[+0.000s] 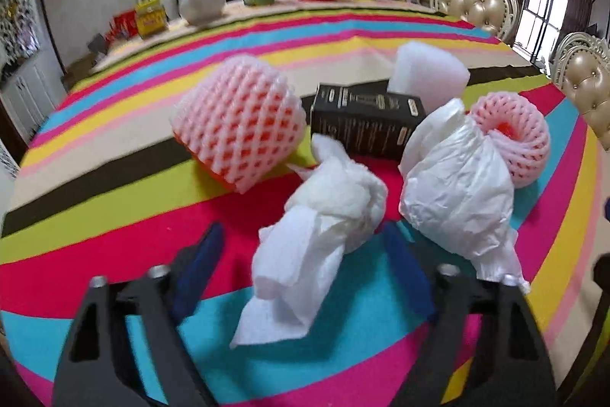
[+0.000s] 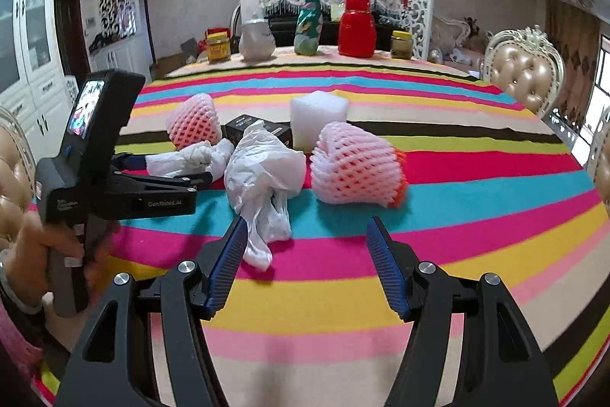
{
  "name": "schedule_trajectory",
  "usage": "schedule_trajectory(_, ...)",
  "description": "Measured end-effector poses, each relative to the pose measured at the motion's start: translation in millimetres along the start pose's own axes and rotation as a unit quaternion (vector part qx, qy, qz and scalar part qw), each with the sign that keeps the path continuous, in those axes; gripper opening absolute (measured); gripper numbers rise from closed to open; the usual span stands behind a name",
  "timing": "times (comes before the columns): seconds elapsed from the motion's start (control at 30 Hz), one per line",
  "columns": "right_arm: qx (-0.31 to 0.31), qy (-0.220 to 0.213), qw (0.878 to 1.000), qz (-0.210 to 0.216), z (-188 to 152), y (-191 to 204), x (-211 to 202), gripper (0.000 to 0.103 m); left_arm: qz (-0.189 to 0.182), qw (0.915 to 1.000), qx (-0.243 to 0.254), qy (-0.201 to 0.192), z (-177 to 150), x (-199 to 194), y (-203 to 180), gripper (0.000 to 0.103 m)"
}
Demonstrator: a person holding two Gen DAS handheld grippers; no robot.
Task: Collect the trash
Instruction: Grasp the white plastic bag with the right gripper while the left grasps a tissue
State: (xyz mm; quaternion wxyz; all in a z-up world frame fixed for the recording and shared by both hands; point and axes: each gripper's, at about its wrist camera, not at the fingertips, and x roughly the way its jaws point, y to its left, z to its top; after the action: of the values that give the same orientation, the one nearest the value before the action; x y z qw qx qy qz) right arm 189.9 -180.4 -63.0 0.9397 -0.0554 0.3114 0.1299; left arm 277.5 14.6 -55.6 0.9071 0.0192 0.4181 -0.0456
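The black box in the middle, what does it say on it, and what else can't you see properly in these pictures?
- Black box: its print is too small and blurred in both wrist views; crumpled tissue and plastic bag cover its lower edge.
- White foam block: its base is hidden behind the box.
- Left foam fruit net: something orange sits inside, too covered to identify.
- Trash bin: not in view.
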Motion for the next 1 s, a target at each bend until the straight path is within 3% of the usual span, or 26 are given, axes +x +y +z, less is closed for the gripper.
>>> schedule_trajectory(0.07, -0.006, 0.005, 1.000, -0.001, 4.7, 3.4, 9.8, 0.062, -0.038, 0.9993, -0.007, 0.003, 0.1, 1.0, 5.6, 0.033)
schedule_trajectory(0.13, 0.001, 0.015, 1.000, 0.008, 10.6, 5.2, 24.5, 0.062, -0.018, 0.9996, 0.003, -0.020, -1.9, -8.3, 10.0, 0.017)
schedule_trajectory(0.17, 0.009, 0.022, 1.000, 0.016, 12.9, 5.5, 31.3, 0.062, -0.008, 0.9992, 0.005, -0.038, -2.8, -15.5, 12.7, 0.015)
schedule_trajectory(0.37, 0.021, 0.053, 0.997, 0.053, 23.3, 23.3, 68.8, 0.062, -0.021, 0.9910, -0.039, -0.126, -4.7, -59.7, 40.8, 0.013)
schedule_trajectory(0.43, 0.016, 0.062, 0.997, 0.050, 27.2, 31.8, 81.7, 0.067, -0.030, 0.9855, -0.047, -0.160, -5.9, -74.4, 44.3, 0.013)
schedule_trajectory(0.57, 0.009, 0.088, 0.996, 0.032, 34.1, 42.8, 108.7, 0.069, -0.048, 0.9841, -0.034, -0.167, -5.3, -77.4, 39.2, 0.013)
schedule_trajectory(0.63, 0.013, 0.095, 0.995, 0.032, 35.6, 43.0, 112.4, 0.054, -0.059, 0.9842, -0.029, -0.165, -5.0, -75.8, 36.3, 0.013)
schedule_trajectory(0.67, 0.014, 0.093, 0.995, 0.031, 34.8, 42.8, 110.8, 0.036, -0.060, 0.9839, -0.026, -0.166, -4.8, -76.3, 34.9, 0.014)
schedule_trajectory(0.7, 0.011, 0.089, 0.996, 0.031, 34.3, 42.5, 108.4, 0.030, -0.060, 0.9834, -0.024, -0.169, -4.8, -77.6, 33.3, 0.014)
schedule_trajectory(1.0, -0.010, 0.026, 0.999, 0.020, 13.8, 38.9, 46.8, 0.023, -0.068, 0.9850, -0.026, -0.156, -10.1, -71.2, 30.0, 0.014)
